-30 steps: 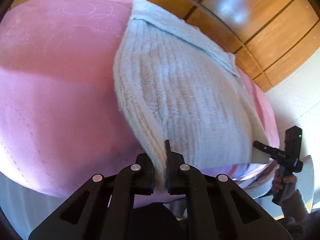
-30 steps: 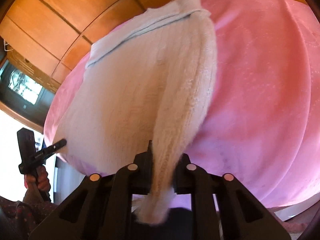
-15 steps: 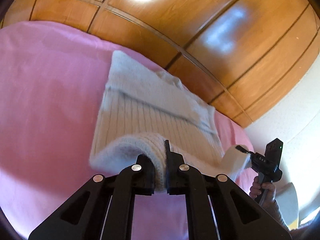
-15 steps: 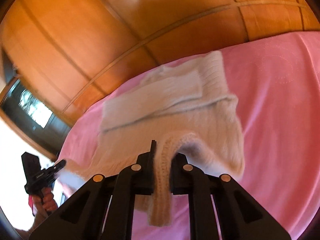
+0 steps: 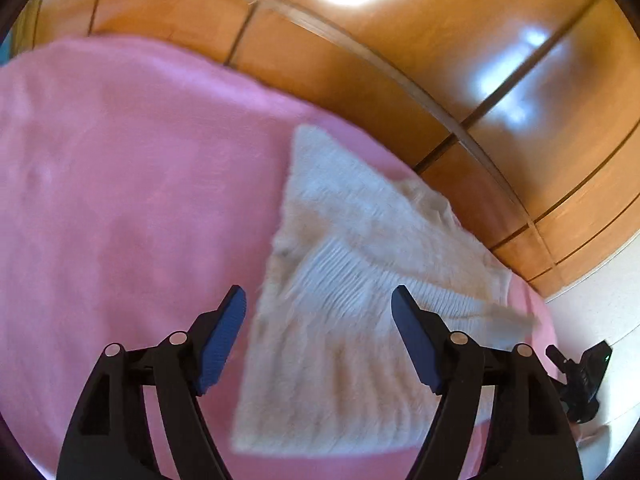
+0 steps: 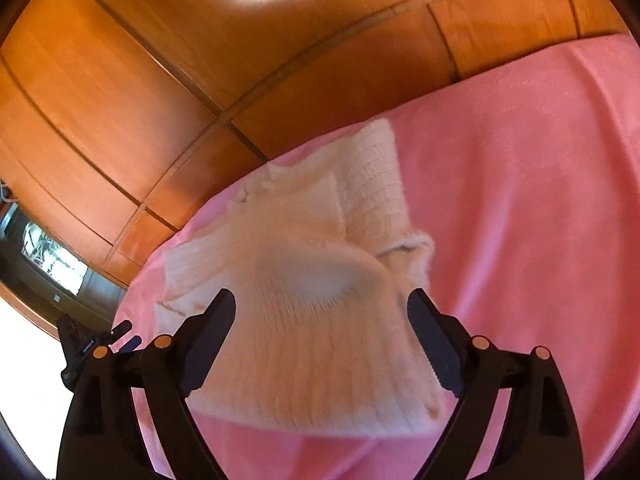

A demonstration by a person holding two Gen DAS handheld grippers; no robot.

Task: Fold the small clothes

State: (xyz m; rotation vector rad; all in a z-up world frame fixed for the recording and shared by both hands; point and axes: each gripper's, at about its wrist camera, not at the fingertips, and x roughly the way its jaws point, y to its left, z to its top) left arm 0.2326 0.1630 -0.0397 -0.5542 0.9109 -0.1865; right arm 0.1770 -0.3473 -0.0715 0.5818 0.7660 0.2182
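Observation:
A small cream ribbed knit sweater (image 5: 360, 280) lies on the pink bedspread (image 5: 120, 200), its near half folded over the far half. My left gripper (image 5: 318, 308) is open just above its left side, holding nothing. In the right wrist view the sweater (image 6: 320, 300) lies between and beyond the fingers of my right gripper (image 6: 322, 314), which is open and empty. Its folded sleeve (image 6: 376, 184) lies at the far edge. Each gripper shows in the other's view: the right one (image 5: 580, 376) at the far right, the left one (image 6: 96, 348) at the far left.
A glossy wooden panelled wall (image 5: 400, 60) rises right behind the bed. A dark screen or window (image 6: 52, 264) sits at the left in the right wrist view. The pink bedspread (image 6: 540, 200) stretches wide to the right of the sweater.
Both grippers carried the sweater's near hem up and over toward the wall, then opened and let it go. The sweater now lies folded in half.

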